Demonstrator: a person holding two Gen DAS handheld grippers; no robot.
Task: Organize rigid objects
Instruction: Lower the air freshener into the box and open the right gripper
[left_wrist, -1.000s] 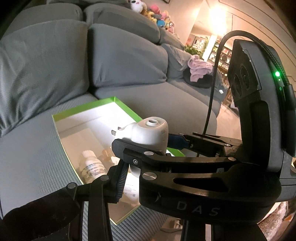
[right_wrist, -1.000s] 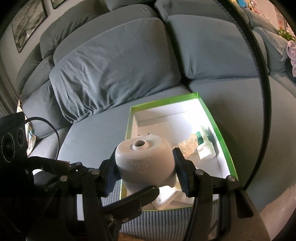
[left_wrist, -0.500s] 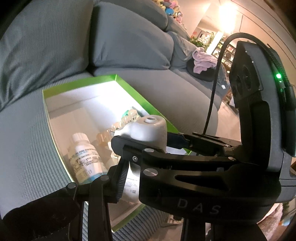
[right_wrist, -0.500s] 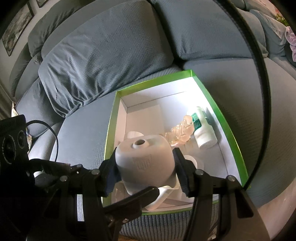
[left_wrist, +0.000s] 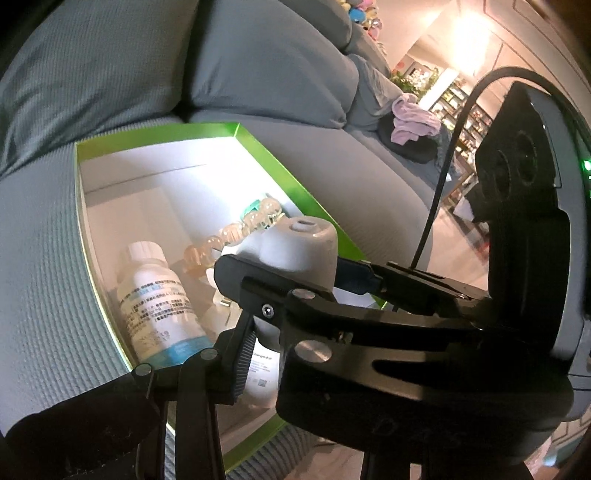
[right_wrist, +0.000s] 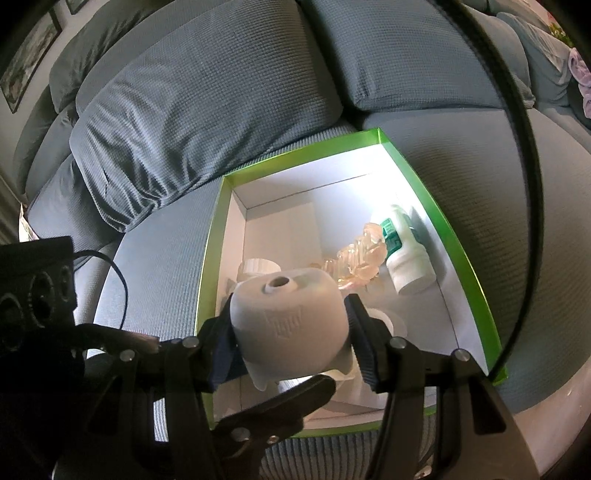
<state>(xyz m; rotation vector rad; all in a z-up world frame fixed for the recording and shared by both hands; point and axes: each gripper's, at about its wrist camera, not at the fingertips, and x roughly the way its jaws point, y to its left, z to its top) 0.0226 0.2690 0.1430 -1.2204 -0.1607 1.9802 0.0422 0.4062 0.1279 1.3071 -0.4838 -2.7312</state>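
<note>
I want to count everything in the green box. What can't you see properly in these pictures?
- Box floor near the front of the green box: both views, hidden behind the white plug-in device and the right gripper.
- White bottle label: left wrist view, print too small.
- Left gripper fingertips: left wrist view, partly behind the right gripper.

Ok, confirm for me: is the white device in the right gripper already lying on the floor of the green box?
No: the white device is clamped between the right gripper's fingers, above the green box.
</note>
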